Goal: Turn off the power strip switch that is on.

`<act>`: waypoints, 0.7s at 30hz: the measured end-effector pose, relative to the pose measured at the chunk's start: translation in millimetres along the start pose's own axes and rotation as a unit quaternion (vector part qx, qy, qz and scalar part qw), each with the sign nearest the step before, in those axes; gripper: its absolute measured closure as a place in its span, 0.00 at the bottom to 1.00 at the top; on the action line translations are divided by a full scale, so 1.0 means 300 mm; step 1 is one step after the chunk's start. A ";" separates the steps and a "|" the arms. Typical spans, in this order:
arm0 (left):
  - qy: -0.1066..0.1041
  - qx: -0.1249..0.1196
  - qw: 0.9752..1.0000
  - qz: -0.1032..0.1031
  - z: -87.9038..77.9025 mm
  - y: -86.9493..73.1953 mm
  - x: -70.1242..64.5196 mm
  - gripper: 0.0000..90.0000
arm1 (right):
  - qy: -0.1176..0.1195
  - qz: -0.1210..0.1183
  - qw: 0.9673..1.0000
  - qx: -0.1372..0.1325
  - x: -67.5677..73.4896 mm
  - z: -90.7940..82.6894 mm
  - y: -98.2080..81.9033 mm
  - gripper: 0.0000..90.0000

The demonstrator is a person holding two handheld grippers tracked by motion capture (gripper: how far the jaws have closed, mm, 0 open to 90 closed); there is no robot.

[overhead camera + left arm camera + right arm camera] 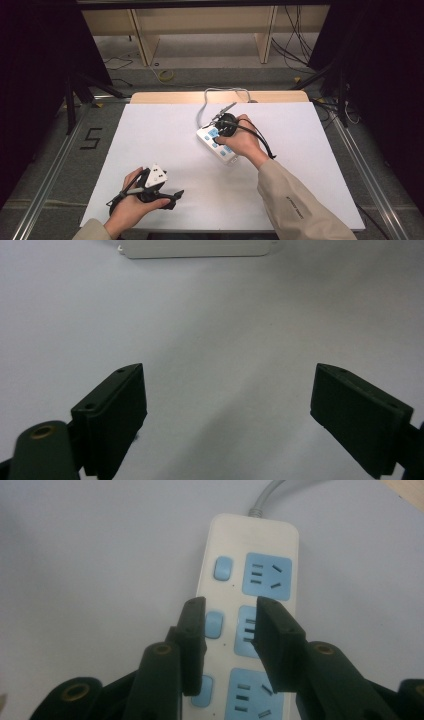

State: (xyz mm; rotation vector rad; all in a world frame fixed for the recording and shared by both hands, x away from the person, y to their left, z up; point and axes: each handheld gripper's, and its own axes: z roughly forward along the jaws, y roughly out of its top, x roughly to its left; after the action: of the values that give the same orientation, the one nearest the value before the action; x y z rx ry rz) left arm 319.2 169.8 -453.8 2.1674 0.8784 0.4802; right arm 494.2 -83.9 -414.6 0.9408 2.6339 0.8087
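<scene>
Nearest, left gripper [167,197] low on white table sheet [165,135], jaws wide, nothing between, hand resting on sheet. Farther, right gripper [227,630] over white power strip [248,595] mid-table, tilted down above middle blue socket [245,632], jaws partly apart, holding nothing. Small dark print on beige sleeve [295,207], unreadable. Beyond, grey cord [205,102] looping off strip toward table's far edge, floor mark "5" [91,138], wooden frame [200,30], loose cables on floor.

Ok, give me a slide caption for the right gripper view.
Right gripper hovers, fingers apart, above the white plastic power strip with blue sockets.
</scene>
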 end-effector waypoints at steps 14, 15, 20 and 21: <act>0.001 0.000 1.000 -0.002 0.001 0.000 0.000 0.16 | 0.003 0.004 1.000 -0.025 -0.003 -0.052 -0.041 0.62; 0.001 0.000 1.000 -0.002 0.001 0.000 0.000 0.16 | 0.002 0.005 1.000 -0.026 -0.003 -0.057 -0.044 0.61; 0.001 0.000 1.000 -0.003 0.001 -0.001 0.000 0.16 | 0.002 0.004 0.999 -0.032 -0.003 -0.073 -0.062 0.60; 0.001 0.001 1.000 -0.003 0.001 -0.001 0.001 0.16 | 0.001 0.002 0.999 -0.032 -0.004 -0.077 -0.066 0.59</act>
State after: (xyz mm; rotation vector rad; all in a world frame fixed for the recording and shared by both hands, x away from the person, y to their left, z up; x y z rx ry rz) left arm 319.3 170.0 -454.1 2.1655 0.8858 0.4806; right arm 476.0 -107.2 -407.0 0.9301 2.5918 0.8892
